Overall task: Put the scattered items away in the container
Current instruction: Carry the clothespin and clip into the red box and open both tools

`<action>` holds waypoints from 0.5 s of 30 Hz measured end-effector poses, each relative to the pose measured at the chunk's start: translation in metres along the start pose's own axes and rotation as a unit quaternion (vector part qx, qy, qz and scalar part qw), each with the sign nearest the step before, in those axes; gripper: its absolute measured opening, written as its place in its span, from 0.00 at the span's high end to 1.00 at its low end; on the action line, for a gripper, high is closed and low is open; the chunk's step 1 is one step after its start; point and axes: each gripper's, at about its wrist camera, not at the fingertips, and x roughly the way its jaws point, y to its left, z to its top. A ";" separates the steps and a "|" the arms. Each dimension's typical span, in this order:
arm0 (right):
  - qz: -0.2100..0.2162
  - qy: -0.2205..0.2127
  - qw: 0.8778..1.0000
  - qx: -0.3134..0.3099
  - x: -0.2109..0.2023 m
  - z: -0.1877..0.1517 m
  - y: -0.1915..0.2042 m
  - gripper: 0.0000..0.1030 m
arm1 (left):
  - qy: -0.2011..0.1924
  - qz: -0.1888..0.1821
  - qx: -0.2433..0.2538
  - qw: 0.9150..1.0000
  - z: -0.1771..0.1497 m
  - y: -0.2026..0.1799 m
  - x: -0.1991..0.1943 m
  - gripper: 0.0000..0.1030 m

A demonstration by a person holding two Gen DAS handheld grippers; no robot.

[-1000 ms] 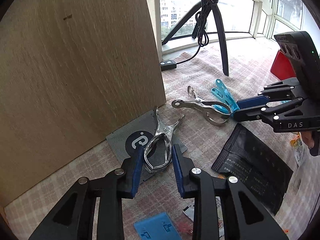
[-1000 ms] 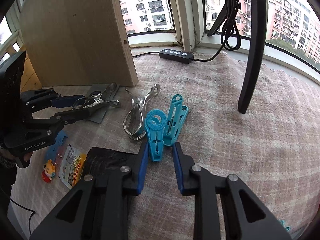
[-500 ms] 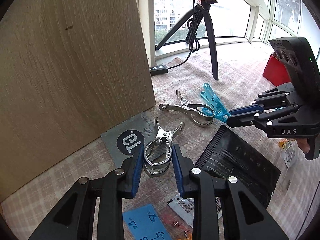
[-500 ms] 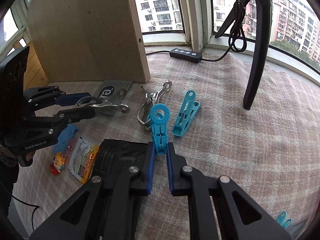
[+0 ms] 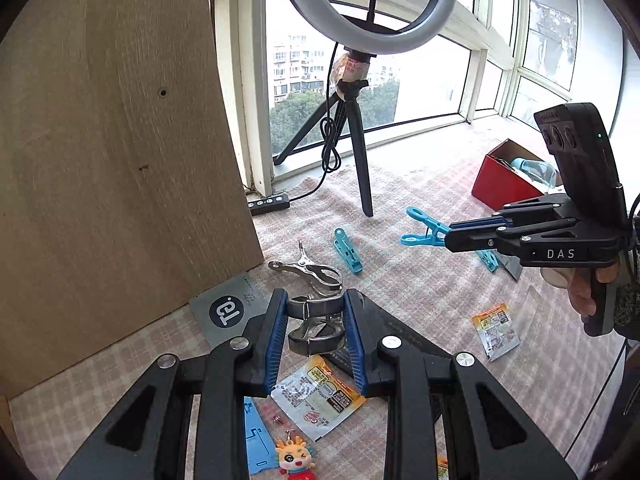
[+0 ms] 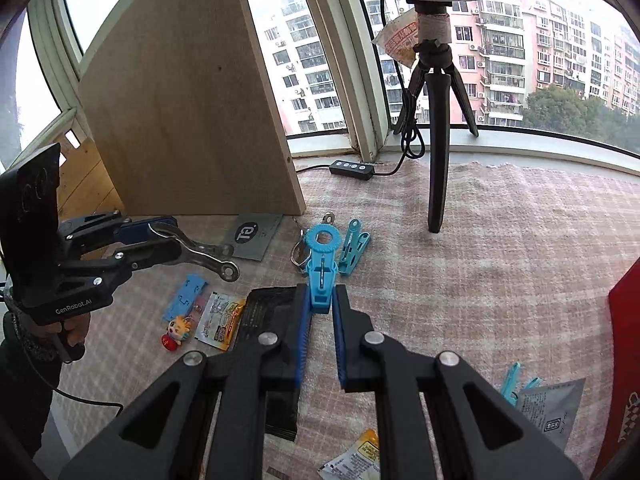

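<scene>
My left gripper (image 5: 316, 306) is shut on a metal spring clamp (image 5: 316, 320) and holds it above the cloth; it also shows in the right wrist view (image 6: 192, 246). My right gripper (image 6: 320, 300) is shut on a blue plastic clip (image 6: 322, 264), lifted off the cloth; it shows in the left wrist view (image 5: 424, 232). A red box (image 5: 504, 182) stands at the far right with a pale blue item inside. A second metal clamp (image 5: 306, 270) and a second blue clip (image 5: 348, 250) lie on the cloth.
A wooden panel (image 5: 112, 152) stands at the left. A ring-light tripod (image 5: 360, 168) and its cable switch (image 5: 269, 203) stand near the window. A grey card (image 5: 230, 310), snack packets (image 5: 318, 396), a black pouch (image 6: 268, 320), a small doll keychain (image 5: 294, 460) lie scattered.
Both grippers have risen from the cloth, each lifting its clamp or clip. The right gripper's blue clip has moved away from the metal clamp toward the right.
</scene>
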 end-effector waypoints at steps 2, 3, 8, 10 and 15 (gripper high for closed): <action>-0.007 -0.017 1.000 0.010 -0.022 -0.005 -0.005 0.89 | -0.007 -0.011 0.009 1.000 0.008 -0.019 -0.007 0.74; -0.010 -0.026 0.999 0.016 -0.034 -0.007 -0.010 0.89 | -0.010 -0.018 0.015 1.000 0.013 -0.029 -0.008 0.74; -0.052 -0.064 0.996 0.046 -0.098 -0.027 -0.046 0.89 | -0.028 -0.061 0.046 0.997 0.038 -0.094 -0.001 0.74; -0.072 -0.078 0.993 0.061 -0.124 -0.037 -0.065 0.89 | -0.033 -0.083 0.059 0.994 0.050 -0.124 0.005 0.74; -0.134 -0.113 0.979 0.102 -0.187 -0.063 -0.119 0.89 | -0.046 -0.150 0.072 0.985 0.084 -0.199 0.026 0.74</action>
